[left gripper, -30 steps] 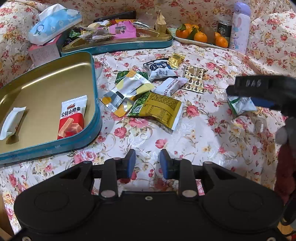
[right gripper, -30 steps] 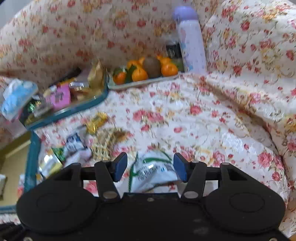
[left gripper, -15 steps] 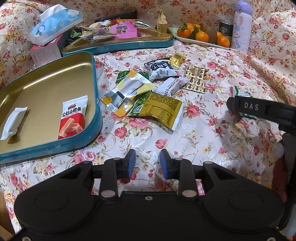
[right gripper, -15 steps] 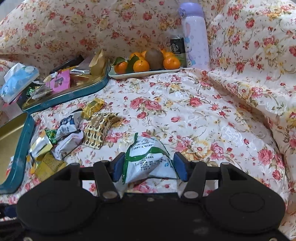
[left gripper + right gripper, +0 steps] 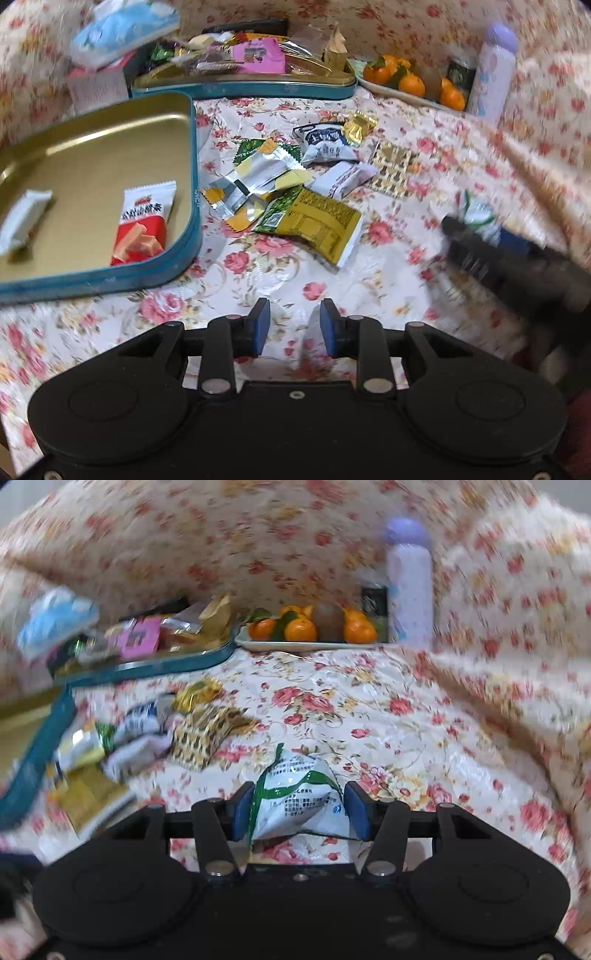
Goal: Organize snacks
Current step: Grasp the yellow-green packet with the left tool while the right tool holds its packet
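A white-and-green snack packet [image 5: 295,786] lies on the flowered cloth, and my right gripper [image 5: 299,810] has its blue pads pressed against both of its sides. In the left wrist view that packet [image 5: 478,216] peeks out behind the right gripper [image 5: 480,240]. My left gripper [image 5: 294,326] hovers open over bare cloth with nothing between its pads. A gold tin tray [image 5: 92,155] at the left holds a red packet [image 5: 142,229] and a white packet [image 5: 22,221]. Several loose snacks, among them a yellow-green packet [image 5: 314,221], are scattered in the middle.
A second teal tin [image 5: 240,88] full of snacks stands at the back. Beside it are a plate of oranges [image 5: 410,83], a purple bottle [image 5: 493,70] and a blue tissue pack [image 5: 122,26]. Flowered cushions rise behind and to the right.
My right gripper has sunk toward the cloth and rolled, and its pads have drawn in around the white-and-green packet. The left gripper has stayed in place.
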The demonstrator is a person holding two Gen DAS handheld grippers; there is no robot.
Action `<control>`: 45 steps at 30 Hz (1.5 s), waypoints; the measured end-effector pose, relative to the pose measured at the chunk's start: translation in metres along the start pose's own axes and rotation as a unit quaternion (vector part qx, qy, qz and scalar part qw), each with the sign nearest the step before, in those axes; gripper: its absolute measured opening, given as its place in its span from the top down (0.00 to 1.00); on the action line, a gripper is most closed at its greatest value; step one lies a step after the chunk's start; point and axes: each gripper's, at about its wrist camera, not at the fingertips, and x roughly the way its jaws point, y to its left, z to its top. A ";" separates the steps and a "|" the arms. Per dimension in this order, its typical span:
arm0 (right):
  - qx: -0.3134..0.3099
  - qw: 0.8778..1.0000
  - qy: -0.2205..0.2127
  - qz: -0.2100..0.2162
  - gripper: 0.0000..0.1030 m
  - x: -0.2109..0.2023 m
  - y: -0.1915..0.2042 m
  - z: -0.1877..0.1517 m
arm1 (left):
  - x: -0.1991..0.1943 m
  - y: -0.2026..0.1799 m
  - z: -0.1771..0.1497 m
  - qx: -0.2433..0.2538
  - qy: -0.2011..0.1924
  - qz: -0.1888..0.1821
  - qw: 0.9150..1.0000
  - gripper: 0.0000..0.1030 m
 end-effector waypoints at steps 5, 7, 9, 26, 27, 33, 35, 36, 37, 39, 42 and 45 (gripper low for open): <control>0.002 1.000 -0.015 0.001 0.46 -0.001 -0.001 -0.006 | -0.008 -0.004 0.019 -0.020 -0.033 -0.007 0.999 0.64; 0.002 1.000 -0.016 0.002 0.46 -0.001 -0.001 -0.005 | -0.006 -0.006 0.029 -0.034 -0.033 -0.014 0.999 0.64; 0.002 1.000 -0.017 0.002 0.46 -0.001 -0.001 -0.006 | 0.000 -0.006 0.041 -0.060 -0.024 -0.024 0.998 0.61; 0.004 1.000 -0.027 0.007 0.45 -0.003 -0.002 -0.009 | 0.029 -0.002 0.068 -0.198 0.023 0.036 0.979 0.58; 0.004 1.000 -0.027 0.007 0.45 -0.003 -0.002 -0.009 | 0.031 -0.002 0.069 -0.199 0.027 0.037 0.979 0.55; 0.005 1.000 -0.029 0.009 0.45 -0.003 -0.002 -0.010 | 0.040 -0.002 0.074 -0.218 0.036 0.039 0.974 0.46; 0.003 1.000 -0.030 0.009 0.45 -0.003 -0.002 -0.010 | 0.042 -0.002 0.075 -0.220 0.038 0.044 0.974 0.44; 0.004 0.999 -0.031 0.009 0.45 -0.003 -0.002 -0.010 | 0.043 -0.002 0.074 -0.222 0.041 0.048 0.973 0.43; 0.004 0.999 -0.031 0.010 0.45 -0.003 -0.002 -0.010 | 0.043 -0.002 0.073 -0.225 0.043 0.048 0.972 0.42; 0.003 0.999 -0.032 0.010 0.45 -0.003 -0.002 -0.011 | 0.042 0.000 0.072 -0.232 0.045 0.048 0.970 0.40; 0.005 0.999 -0.034 0.011 0.44 -0.003 -0.002 -0.011 | 0.043 -0.002 0.071 -0.232 0.046 0.050 0.970 0.39; 0.005 0.999 -0.035 0.011 0.44 -0.003 -0.002 -0.012 | 0.043 -0.004 0.072 -0.232 0.047 0.054 0.970 0.38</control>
